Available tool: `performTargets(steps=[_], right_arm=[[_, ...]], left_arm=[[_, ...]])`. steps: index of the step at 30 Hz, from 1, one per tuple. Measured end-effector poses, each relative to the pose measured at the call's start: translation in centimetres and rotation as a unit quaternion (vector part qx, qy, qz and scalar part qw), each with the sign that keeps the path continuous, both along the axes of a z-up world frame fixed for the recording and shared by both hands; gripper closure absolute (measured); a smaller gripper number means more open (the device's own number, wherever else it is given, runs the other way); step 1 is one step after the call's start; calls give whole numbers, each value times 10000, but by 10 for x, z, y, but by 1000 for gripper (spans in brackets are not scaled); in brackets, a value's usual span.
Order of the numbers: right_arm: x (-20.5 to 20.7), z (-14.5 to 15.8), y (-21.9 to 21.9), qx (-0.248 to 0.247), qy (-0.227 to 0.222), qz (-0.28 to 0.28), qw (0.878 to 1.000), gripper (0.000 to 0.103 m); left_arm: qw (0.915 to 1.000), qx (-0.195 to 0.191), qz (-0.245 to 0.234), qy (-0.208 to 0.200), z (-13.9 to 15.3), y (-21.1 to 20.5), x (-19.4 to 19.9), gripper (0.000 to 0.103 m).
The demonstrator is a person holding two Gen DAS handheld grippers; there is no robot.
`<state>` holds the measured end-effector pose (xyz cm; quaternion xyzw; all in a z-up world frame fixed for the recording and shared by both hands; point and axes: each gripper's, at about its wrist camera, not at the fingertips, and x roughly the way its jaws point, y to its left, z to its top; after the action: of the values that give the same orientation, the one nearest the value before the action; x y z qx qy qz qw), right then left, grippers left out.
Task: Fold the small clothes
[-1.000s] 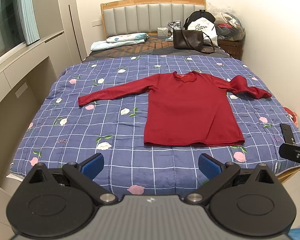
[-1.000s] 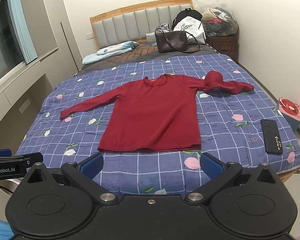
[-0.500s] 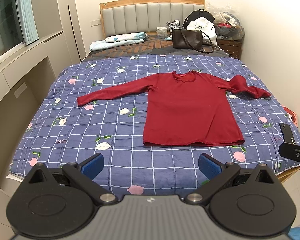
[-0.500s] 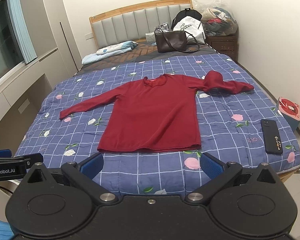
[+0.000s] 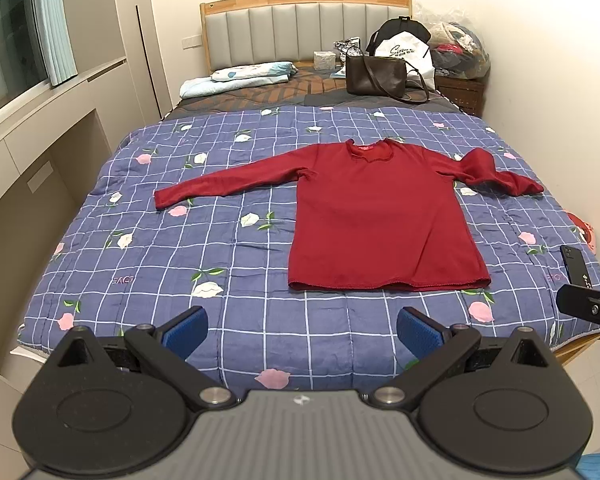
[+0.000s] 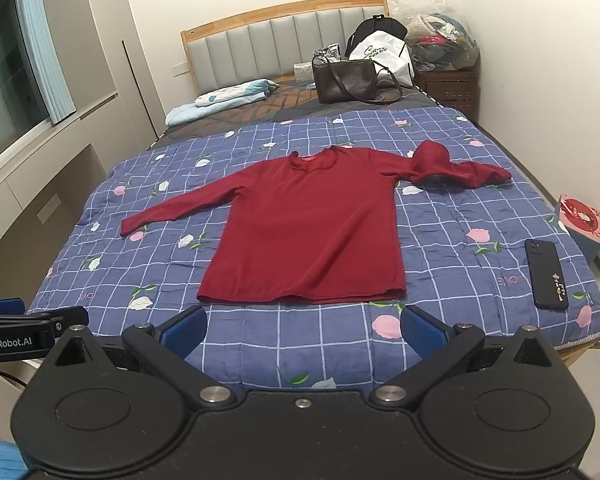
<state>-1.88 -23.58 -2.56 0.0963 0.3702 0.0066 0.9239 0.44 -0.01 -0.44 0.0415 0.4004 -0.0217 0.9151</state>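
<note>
Shirt on the quilt, bags behind

The shirt (image 6: 308, 232) lies flat mid-quilt (image 6: 440, 240); a phone (image 6: 546, 274) lies right of it; 1 handbag (image 6: 346, 80) and a folded blanket (image 6: 224, 98) sit behind, by the headboard (image 6: 284, 36).

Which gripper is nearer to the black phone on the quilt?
Right. The phone lies just ahead-right of the right gripper; from the left gripper it sits far right, beyond the right gripper.

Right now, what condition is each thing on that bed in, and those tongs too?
Red shirt: spread flat, unfolded.
Its right-side sleeve: bunched up.
Its left-side sleeve: stretched out straight.
Handbag: standing upright.
Phone: lying flat.
Left tongs: open, empty.
Right tongs: open, empty.
</note>
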Motion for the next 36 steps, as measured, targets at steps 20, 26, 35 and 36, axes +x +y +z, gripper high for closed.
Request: performTargets(steps=[20,26,35,36], right_arm=[[1,-2,0,0,15,7,10000,0],[2,-2,0,-4,24,6,10000,1],[2,-1,0,-3,35,11,10000,0],[2,-1,1,-2,39,10,10000,0]], left_arm=[[10000,-3,-28,57,-3,2,4,0],[10000,-12,-31,84,-5,2,7,0],[9999,-20,-14,110,-6,1,9,0],[9999,-20,-11,114,-6,1,10,0]])
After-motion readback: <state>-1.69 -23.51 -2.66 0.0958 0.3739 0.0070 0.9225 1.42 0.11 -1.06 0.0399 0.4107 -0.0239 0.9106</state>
